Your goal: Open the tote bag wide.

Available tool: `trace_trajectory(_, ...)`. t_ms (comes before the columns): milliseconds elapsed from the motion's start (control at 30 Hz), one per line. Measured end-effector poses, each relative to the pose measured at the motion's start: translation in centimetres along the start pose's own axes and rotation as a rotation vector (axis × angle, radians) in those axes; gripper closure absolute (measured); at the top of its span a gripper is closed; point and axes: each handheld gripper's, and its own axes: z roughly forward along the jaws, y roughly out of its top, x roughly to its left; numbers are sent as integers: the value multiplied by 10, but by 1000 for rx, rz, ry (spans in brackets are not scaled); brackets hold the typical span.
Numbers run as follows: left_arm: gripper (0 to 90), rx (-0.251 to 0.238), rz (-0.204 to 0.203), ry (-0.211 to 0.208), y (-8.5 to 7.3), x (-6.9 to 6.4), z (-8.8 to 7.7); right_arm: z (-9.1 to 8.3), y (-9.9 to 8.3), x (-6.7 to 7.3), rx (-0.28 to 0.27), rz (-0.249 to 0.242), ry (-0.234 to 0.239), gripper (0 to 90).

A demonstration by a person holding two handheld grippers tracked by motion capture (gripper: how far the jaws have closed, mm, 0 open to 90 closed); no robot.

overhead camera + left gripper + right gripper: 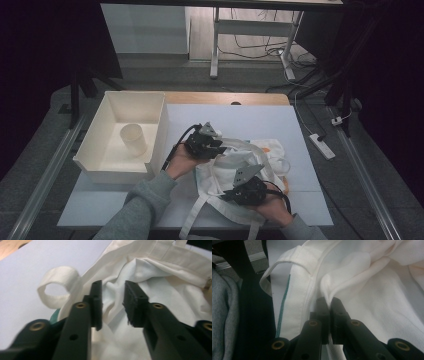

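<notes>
A white cloth tote bag (260, 157) lies crumpled on the pale table sheet, its straps trailing toward the front edge. My left gripper (221, 146) hovers at the bag's left rim. In the left gripper view its jaws stand apart (112, 290) over the rumpled white fabric (160, 290), and nothing is pinched between them. A strap loop (60, 275) curls up to their left. My right gripper (231, 194) is at the bag's near side. There the jaws (328, 301) are shut on a raised fold of the white cloth (352, 272), beside a hem with green stitching (283, 305).
A white open bin (107, 165) stands at the table's left with a pale cup (134, 139) lying inside. An orange patch (286, 182) peeks out at the bag's right edge. A power strip (322, 146) lies on the floor to the right. My grey sleeve (145, 200) comes in at the front.
</notes>
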Motion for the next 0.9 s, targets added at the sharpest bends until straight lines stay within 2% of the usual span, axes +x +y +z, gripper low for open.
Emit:
trace_trajectory(67, 588, 37, 11, 22, -1, 1, 8, 0, 0, 0, 0, -1, -1, 862)
trace_trajectory(133, 565, 69, 6, 23, -3, 4, 15, 0, 0, 0, 0, -1, 0, 863)
trace_trajectory(233, 555, 99, 10, 12, -4, 7, 23, 0, 1, 2, 12, -13, 0, 864)
trace_trajectory(333, 538, 161, 44, 18, -7, 8, 34, -1, 2, 3, 18, -18, 3, 865)
trace_trajectory(400, 545, 195, 38, -6, -10, 11, 42, -2, 2, 2, 13, -13, 3, 865)
trace_trajectory(500, 582, 216, 60, -39, -12, 12, 47, -1, 2, 4, 24, -19, 1, 865)
trace_trajectory(633, 642, 245, 81, -53, -13, 8, 54, 1, 2, 5, 38, -33, -1, 865)
trace_trajectory(733, 759, 272, 92, -42, -14, 7, 59, 1, 2, 5, 40, -35, -2, 865)
trace_trajectory(833, 824, 262, 109, -22, -13, 5, 58, 1, 2, 6, 40, -35, -7, 865)
trace_trajectory(900, 838, 232, 103, -9, -13, 6, 55, 0, 2, 6, 38, -36, -12, 865)
